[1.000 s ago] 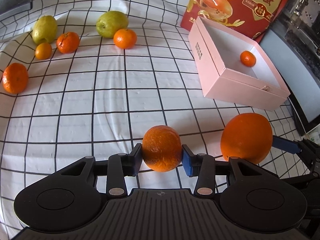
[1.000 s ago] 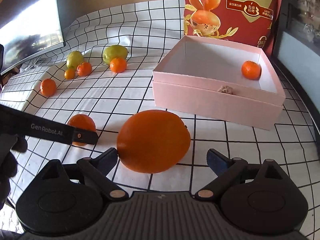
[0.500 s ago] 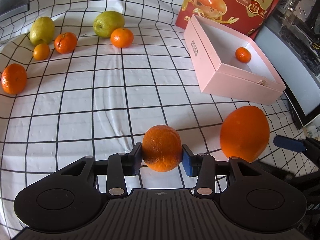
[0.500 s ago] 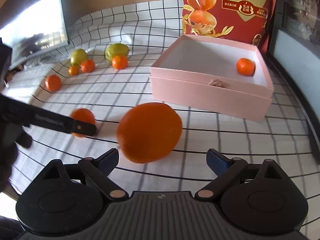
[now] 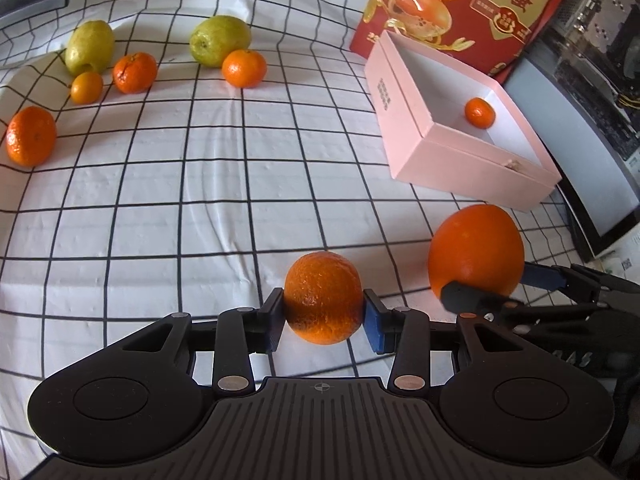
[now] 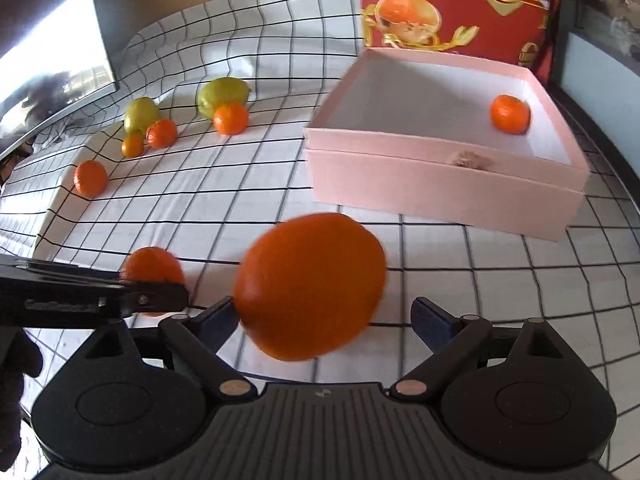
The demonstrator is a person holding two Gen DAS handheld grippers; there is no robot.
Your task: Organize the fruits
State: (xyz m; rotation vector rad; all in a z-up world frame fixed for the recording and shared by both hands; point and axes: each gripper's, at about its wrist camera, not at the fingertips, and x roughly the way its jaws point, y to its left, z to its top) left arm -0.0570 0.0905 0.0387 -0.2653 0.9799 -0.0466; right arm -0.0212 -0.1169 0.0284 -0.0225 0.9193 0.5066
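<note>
While the left tool [image 5: 323, 316] clamps a small rough-skinned orange [image 5: 323, 297] between its two pads just above the white, black-gridded cloth on the tabletop [image 5: 160, 184], the right tool [image 6: 325, 320] has a large smooth orange [image 6: 310, 285] between its fingers. Its jaws are closing: the left finger touches the fruit, but the right finger [image 6: 434, 322] stands apart from it, so nothing is clamped yet. In the left wrist view this large orange sits to the right of the small one, with the right tool's dark finger across its lower front.

Beyond both tools, to the right, lies an open pink cardboard box [image 6: 440, 184] with a white inside, and one small mandarin [image 6: 511, 113] rests near its far right corner. Behind the box stands a red printed bag with pictures of oranges [image 6: 460, 8].

Far to the left, loose fruit is scattered on the cloth: a lone mandarin [image 5: 31, 135] nearest, then a tiny orange fruit [image 5: 86, 87] beside another mandarin [image 5: 135, 72] and a yellow-green pear [image 5: 90, 47], and a second green pear [image 5: 220, 40] touching a mandarin [image 5: 244, 68].
</note>
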